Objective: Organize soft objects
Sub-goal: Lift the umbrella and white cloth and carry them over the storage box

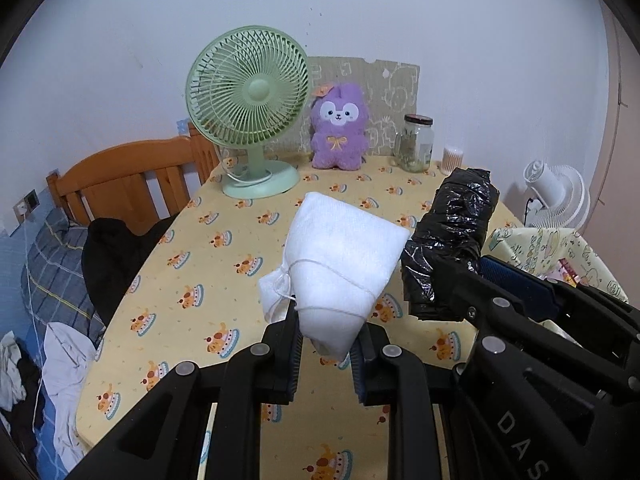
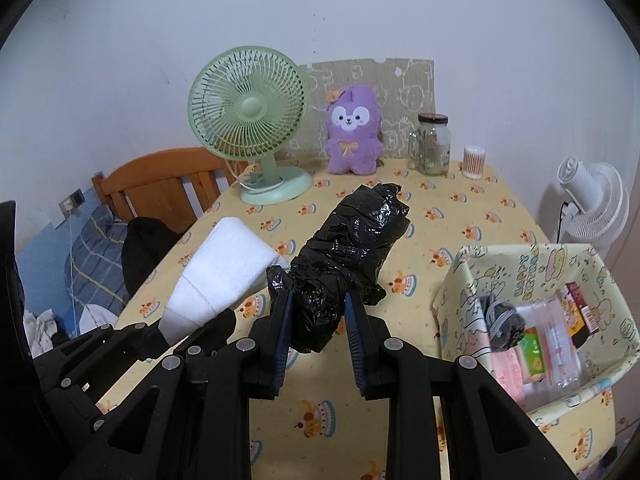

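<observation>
My left tongs (image 1: 326, 344) are clamped on the narrow lower end of a white towel bundle (image 1: 340, 252) tied round with thin string (image 1: 320, 270), and the bundle is held up off the surface (image 1: 208, 264). My right tongs (image 2: 316, 320) are closed on the lower end of a black plastic-wrapped bundle (image 2: 352, 240), also lifted, just beside the towel.

Handling, as I judge it: both bundles look light and soft. The towel should compress under the pads and hold by friction; the best hold is at or below the string, where the cloth is gathered tight. The black wrap is glossy and crinkled, likely slippery, so I would grip its thick middle and avoid the loose film at the end.

The right view shows a fabric basket (image 2: 452, 280) at the right of the surface, already holding packets and a grey item; I take it as the likely destination. The left view shows only its rim. The left view alone shows the string knot.
</observation>
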Available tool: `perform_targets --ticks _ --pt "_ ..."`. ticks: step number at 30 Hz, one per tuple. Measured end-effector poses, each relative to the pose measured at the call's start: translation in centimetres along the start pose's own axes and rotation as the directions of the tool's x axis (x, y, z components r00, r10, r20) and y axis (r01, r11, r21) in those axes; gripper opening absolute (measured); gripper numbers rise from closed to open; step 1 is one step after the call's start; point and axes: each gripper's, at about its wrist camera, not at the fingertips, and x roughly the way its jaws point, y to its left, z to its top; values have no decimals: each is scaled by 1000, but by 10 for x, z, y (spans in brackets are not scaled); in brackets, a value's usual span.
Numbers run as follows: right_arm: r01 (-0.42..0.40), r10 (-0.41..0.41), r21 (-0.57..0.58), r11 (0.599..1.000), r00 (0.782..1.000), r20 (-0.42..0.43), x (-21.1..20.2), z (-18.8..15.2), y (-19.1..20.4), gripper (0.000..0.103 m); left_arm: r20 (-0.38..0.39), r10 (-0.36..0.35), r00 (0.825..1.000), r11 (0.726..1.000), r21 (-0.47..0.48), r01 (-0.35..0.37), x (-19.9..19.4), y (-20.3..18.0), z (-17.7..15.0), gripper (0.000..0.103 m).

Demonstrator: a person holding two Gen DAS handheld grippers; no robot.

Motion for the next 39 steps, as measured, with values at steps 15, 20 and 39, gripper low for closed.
perform_targets --ticks 15,20,39 --pt "10 -9 -20 1000 999 53 -33 13 -17 30 60 5 998 1000 0 -5 -25 -24 12 19" --pt "18 -16 -17 1000 997 73 -43 16 -28 30 78 -5 997 1000 0 5 -30 -34 17 19" --pt "97 -99 21 995 989 114 -60 18 -79 30 99 -61 993 998 37 57 -26 -86 23 19"
